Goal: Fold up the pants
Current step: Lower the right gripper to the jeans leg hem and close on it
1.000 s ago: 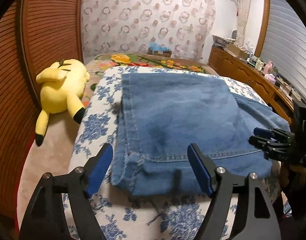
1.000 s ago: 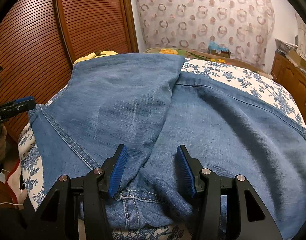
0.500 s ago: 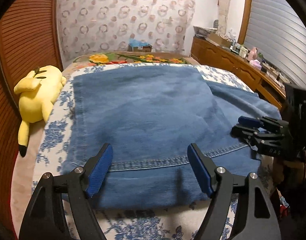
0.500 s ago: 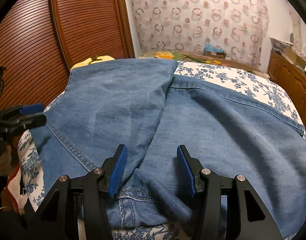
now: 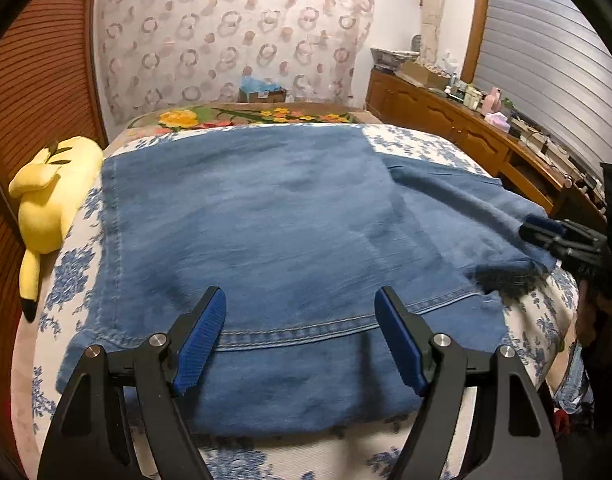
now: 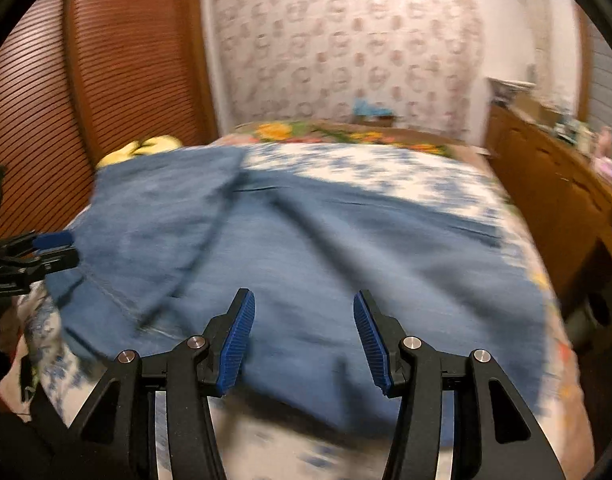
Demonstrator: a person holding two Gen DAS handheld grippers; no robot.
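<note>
Pants (image 5: 266, 232) lie just ahead across the bed (image 5: 545, 320), long axis left-right; both hand-held grippers, left (image 5: 300, 340) and right (image 6: 304, 340), open and empty over the near edge

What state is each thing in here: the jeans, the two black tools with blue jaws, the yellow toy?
Jeans: partly folded, one layer laid over another, flat on the bed.
Left gripper: jaws open, over the jeans' near edge, holding nothing.
Right gripper: jaws open, nothing between them; view blurred.
Yellow plush toy: lying beside the floral bedspread.
</note>
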